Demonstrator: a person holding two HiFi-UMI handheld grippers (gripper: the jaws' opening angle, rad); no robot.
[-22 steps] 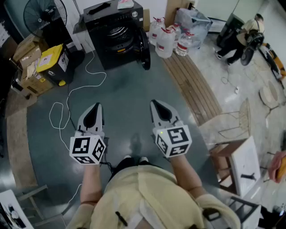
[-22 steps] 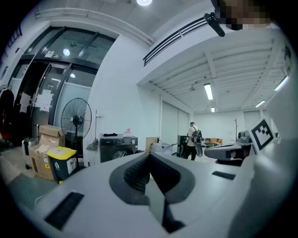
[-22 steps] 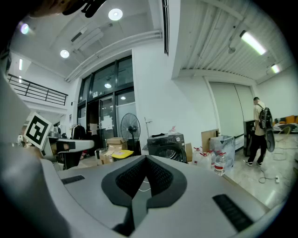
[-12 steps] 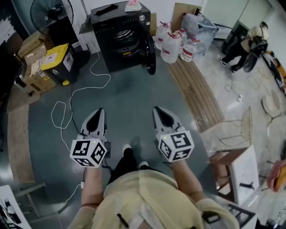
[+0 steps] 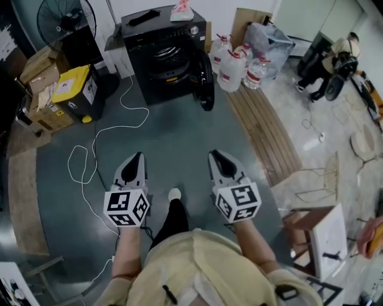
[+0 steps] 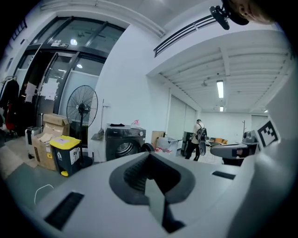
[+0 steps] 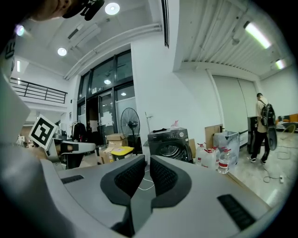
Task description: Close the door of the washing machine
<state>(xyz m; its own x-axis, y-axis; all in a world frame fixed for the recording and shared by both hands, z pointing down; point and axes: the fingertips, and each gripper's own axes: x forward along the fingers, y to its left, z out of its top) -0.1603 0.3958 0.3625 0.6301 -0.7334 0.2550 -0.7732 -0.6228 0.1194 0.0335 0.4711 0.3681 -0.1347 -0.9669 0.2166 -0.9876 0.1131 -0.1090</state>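
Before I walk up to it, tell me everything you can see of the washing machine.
The washing machine is a black front loader standing upright on the grey floor. Its round door is swung wide open, hinged on the side toward the water bottles, baring the shiny metal drum. A control strip with a round knob runs across the upper front. A flat dark item and a pale pinkish thing lie on its top.

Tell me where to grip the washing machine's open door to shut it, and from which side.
Take the door at its free rim, the end nearest you, from the side of the water bottles. It stands swung out, hinged at the front right of the washing machine, so pressing its outer face there should swing it shut.
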